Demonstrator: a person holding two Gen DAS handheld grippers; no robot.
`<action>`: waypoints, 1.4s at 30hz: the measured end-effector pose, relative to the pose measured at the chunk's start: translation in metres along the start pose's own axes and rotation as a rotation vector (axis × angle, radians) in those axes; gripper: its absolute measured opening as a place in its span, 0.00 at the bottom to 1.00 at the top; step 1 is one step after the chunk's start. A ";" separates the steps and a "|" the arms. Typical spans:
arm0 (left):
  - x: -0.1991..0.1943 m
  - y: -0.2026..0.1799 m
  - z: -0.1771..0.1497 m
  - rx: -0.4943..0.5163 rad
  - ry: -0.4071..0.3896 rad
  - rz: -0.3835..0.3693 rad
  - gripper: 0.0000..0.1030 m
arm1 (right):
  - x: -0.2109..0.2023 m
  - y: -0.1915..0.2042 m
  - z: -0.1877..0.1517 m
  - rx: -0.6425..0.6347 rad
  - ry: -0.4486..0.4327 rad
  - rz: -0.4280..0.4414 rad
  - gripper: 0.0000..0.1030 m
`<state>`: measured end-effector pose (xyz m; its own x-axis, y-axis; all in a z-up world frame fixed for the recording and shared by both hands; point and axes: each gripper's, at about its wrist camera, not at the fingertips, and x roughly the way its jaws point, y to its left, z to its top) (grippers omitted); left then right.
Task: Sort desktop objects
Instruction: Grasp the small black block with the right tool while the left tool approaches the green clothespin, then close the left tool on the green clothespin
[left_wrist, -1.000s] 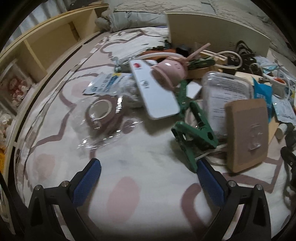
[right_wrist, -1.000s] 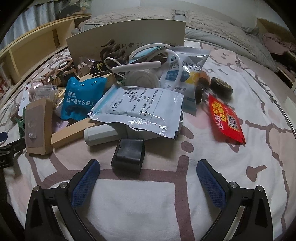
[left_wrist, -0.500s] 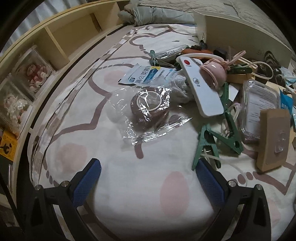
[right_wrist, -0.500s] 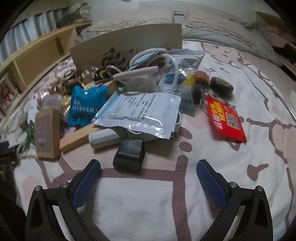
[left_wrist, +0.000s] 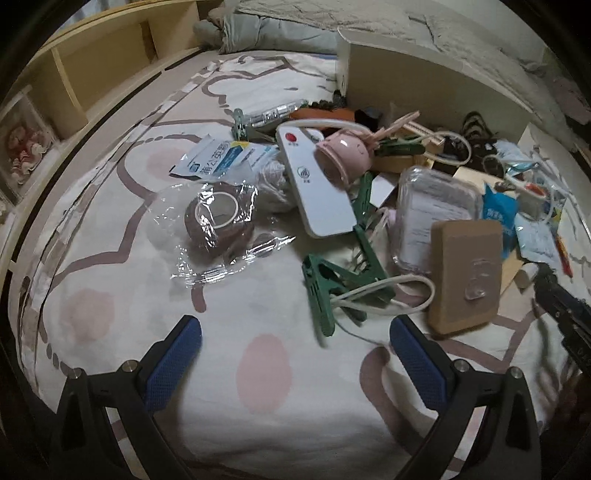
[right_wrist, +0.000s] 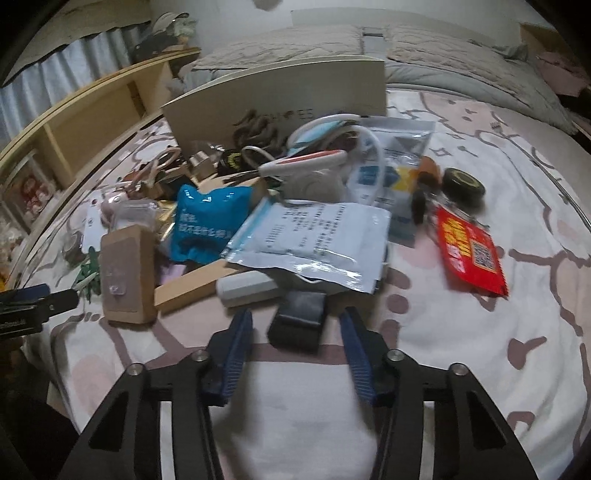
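The right claw (right_wrist: 295, 334), spread wide a second ago, has drawn its jaws in and is closing around a small black box (right_wrist: 298, 320) that sits between its blue pads, not yet pressed. The box lies on a bed (right_wrist: 480, 350) covered with a pink-patterned sheet, at the near edge of a heap of clutter in front of a cream cardboard panel (right_wrist: 295, 99). A silver-white pouch (right_wrist: 314, 238) lies just behind the box, a red packet (right_wrist: 469, 251) well apart to the right. The left claw (left_wrist: 295, 341) hovers released over bare sheet, a green clamp (left_wrist: 340, 277) just ahead and a bagged roll of brown tape (left_wrist: 218, 218) farther off.
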<state>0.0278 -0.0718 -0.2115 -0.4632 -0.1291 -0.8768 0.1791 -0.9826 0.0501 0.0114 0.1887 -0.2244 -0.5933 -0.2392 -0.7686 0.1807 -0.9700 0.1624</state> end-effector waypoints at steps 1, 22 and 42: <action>0.003 -0.001 -0.001 0.008 0.010 0.025 1.00 | 0.000 0.001 0.001 -0.003 0.001 0.001 0.39; 0.001 0.016 0.005 0.021 0.125 0.028 1.00 | 0.000 -0.002 -0.001 0.045 0.012 0.036 0.31; 0.008 0.026 0.017 -0.060 0.060 0.114 0.93 | 0.004 -0.002 0.002 0.068 0.032 0.047 0.31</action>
<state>0.0143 -0.1011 -0.2089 -0.3840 -0.2298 -0.8943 0.2800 -0.9519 0.1244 0.0072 0.1894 -0.2271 -0.5596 -0.2842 -0.7785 0.1533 -0.9587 0.2397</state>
